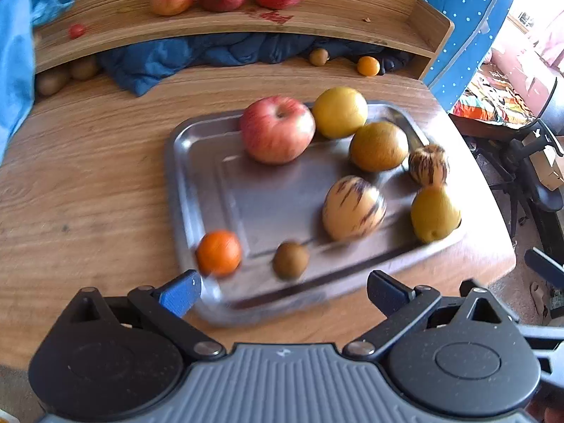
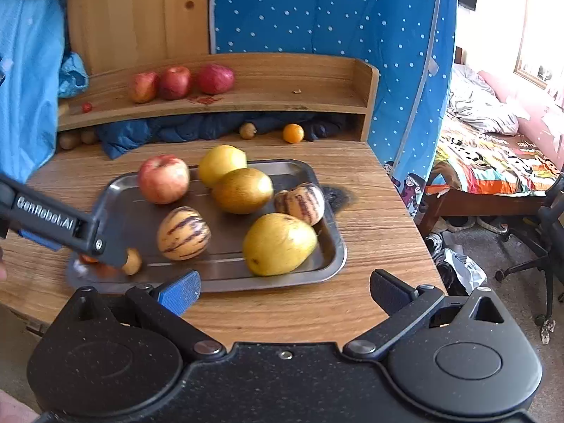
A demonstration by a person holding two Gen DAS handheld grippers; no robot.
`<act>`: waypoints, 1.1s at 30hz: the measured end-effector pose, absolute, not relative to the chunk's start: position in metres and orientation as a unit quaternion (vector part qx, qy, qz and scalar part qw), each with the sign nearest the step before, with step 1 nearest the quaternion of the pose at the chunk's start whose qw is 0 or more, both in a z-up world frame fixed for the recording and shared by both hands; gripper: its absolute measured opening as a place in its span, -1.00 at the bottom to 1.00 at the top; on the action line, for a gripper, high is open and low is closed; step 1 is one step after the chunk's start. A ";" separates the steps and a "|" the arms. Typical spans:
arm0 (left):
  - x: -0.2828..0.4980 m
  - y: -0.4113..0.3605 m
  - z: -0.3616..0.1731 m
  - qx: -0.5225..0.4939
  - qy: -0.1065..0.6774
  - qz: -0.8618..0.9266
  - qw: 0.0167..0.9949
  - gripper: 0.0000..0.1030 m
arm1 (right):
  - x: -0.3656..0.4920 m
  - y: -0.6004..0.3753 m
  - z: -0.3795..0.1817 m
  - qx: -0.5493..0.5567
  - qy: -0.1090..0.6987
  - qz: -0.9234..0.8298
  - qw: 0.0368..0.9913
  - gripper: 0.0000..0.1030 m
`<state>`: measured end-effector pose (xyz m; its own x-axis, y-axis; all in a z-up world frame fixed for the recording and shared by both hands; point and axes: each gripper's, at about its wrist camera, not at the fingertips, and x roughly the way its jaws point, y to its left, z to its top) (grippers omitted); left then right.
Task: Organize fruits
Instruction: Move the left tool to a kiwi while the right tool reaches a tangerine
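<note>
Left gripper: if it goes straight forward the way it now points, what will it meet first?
Probably the near rim of the metal tray, which lies between the open fingers of the left gripper. Just beyond sits the small brown fruit. Depth is hard to judge here.

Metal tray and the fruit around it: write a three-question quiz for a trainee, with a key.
1. True or false: the red apple lies on the metal tray.
2. How many striped melons sit on the tray?
3. Where is the second small orange? A) on the upper shelf B) on the table under the shelf C) in the right gripper

Key:
1. True.
2. Two: striped melon and striped melon.
3. B. The other orange sits at the tray's near corner, ahead of the left gripper, jaws open. The right gripper is open too.
</note>
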<state>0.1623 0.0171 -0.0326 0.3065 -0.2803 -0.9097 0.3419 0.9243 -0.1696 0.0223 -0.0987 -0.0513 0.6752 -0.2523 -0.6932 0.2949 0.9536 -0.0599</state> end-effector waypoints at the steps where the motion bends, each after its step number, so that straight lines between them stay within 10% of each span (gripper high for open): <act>1: 0.169 0.011 -0.033 0.026 0.557 -0.195 0.807 0.99 | 0.027 -0.103 -0.052 0.027 0.377 -0.151 0.914 0.98; 33: 0.376 -0.098 -0.057 0.020 0.517 -0.246 0.819 0.99 | 0.214 -0.216 -0.077 -0.016 0.404 -0.149 0.902 0.98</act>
